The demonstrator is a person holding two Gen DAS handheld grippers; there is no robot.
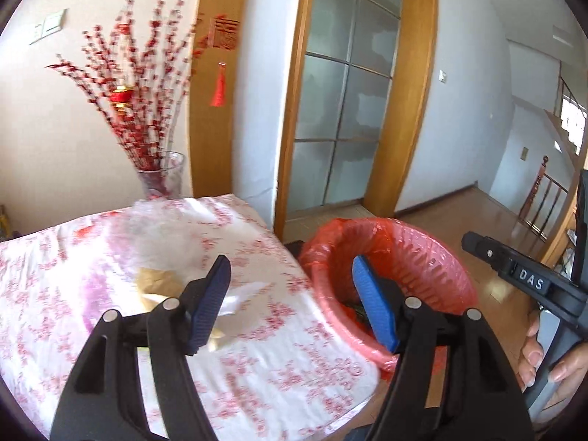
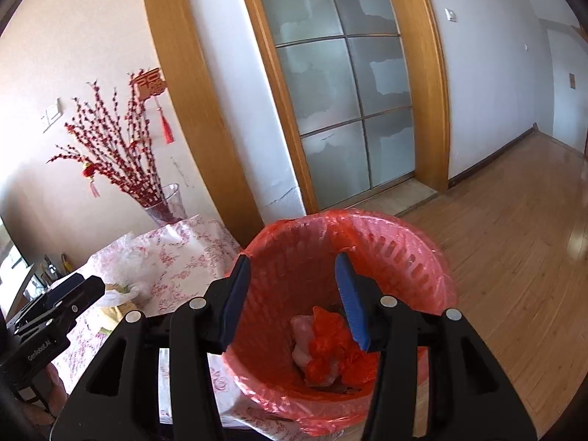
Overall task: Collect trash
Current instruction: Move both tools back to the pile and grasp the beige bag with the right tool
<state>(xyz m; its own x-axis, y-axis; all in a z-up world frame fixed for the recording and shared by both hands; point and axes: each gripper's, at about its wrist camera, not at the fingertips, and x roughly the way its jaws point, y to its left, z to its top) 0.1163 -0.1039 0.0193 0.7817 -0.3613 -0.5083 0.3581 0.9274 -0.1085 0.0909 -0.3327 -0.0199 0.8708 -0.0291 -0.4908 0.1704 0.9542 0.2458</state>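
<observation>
A bin lined with a red plastic bag (image 1: 422, 257) stands on the floor beside the table's right edge. My left gripper (image 1: 290, 275) hovers open over that edge, and nothing is between its blue pads. On the floral tablecloth (image 1: 275, 367) lie a clear plastic bag (image 1: 161, 228), a tan paper piece (image 1: 158, 279) and a white tissue (image 1: 239, 294). My right gripper (image 2: 293, 268) is open above the bin (image 2: 404, 242), empty. Crumpled red plastic and a pale wad (image 2: 327, 349) lie at the bin's bottom.
A glass vase of red blossom branches (image 1: 161, 176) stands at the table's far corner. Behind the bin is a frosted glass sliding door (image 1: 341, 110) in a wooden frame. Wooden floor (image 2: 514, 257) stretches to the right. A hand (image 1: 533, 349) grips the right tool.
</observation>
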